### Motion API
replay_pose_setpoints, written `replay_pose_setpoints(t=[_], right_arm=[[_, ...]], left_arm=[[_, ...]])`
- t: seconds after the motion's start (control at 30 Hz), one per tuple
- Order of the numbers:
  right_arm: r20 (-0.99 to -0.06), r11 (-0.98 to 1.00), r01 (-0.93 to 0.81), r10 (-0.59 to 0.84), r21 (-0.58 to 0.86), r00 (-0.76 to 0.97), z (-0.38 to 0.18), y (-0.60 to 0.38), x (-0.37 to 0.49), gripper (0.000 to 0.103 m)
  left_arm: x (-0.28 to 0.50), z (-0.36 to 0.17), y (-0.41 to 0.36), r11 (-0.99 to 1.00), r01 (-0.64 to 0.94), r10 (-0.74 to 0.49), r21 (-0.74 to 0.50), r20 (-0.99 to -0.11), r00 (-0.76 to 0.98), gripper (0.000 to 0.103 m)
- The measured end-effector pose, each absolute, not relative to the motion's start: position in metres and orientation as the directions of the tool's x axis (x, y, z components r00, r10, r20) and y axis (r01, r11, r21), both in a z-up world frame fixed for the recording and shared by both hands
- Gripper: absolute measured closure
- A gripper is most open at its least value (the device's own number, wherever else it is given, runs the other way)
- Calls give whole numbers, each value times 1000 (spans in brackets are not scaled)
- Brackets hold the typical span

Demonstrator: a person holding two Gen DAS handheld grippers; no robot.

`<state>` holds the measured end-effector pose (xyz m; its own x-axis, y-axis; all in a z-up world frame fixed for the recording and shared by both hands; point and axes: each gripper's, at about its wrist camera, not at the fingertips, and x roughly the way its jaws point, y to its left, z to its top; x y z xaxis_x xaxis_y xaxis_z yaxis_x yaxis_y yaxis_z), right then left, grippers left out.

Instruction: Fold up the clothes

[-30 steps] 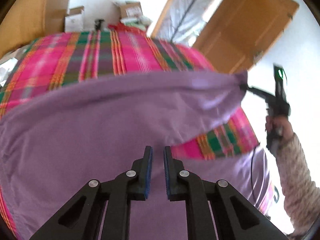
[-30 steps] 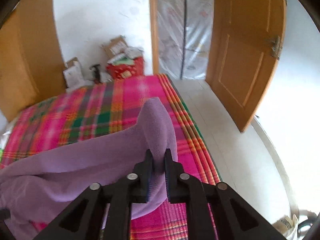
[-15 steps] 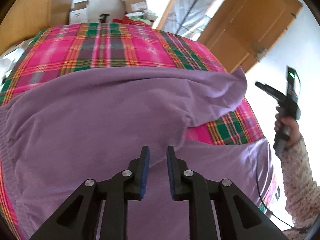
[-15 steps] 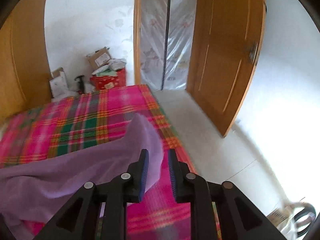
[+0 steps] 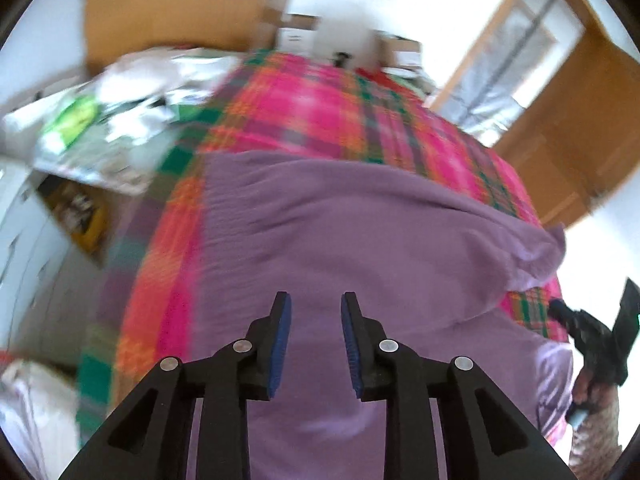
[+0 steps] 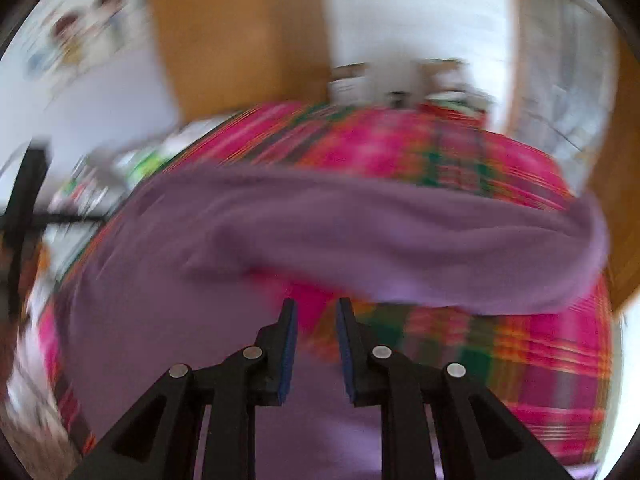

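Observation:
A purple garment [image 5: 360,240] lies spread on a bed covered by a pink, green and orange plaid blanket [image 5: 320,108]. Its top layer is folded over, with a loose corner at the right [image 5: 554,240]. My left gripper [image 5: 315,312] hovers over the garment, open, with nothing between its fingers. In the right wrist view the same garment [image 6: 360,224] runs across the frame as a thick fold. My right gripper [image 6: 316,314] is open and empty above the gap between the fold and the lower layer. The right gripper [image 5: 588,332] also shows at the far right of the left wrist view, held in a person's hand.
Bags and packets [image 5: 104,120] are piled left of the bed. Cardboard boxes [image 5: 296,32] stand by the far wall. An open wooden door [image 5: 576,120] is at the right. Both views are motion-blurred.
My right gripper let go of the garment's corner, which dropped onto the bed, then swung left to face the garment. My left gripper opened wider and turned left.

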<state>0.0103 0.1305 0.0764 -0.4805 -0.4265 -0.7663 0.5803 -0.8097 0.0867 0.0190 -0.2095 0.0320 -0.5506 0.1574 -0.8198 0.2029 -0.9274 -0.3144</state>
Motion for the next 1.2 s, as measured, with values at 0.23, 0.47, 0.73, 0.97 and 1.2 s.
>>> replay_pose_setpoints(t=[0.23,0.47,0.73,0.97,1.2], right_arm=[[-792,-648,758,-500,73,-350,55,50,72,79],[-784,-545,837,-541,50,-305,56,-4,134,66],[-801,-494,869,-516,-10,-303,43,-41,174,57],[-798,-514,855,-485,-70,-357,34,-53,186,56],[-787,-549,832,-479,-78,-390,34,-62,190,61]], left_arm=[[89,12,-249,-880,353,95,-318,-845,-526,74],[141,-7,-262,-826,390,161,-406,-834,-528,66],[159,-15,-258,-763,332,301,-554,-760,-576,58],[153,-23,-252,-711,335,348,-618,-723,-597,58],[153,-27,-255,-666,336,370,-666,-686,-626,91]])
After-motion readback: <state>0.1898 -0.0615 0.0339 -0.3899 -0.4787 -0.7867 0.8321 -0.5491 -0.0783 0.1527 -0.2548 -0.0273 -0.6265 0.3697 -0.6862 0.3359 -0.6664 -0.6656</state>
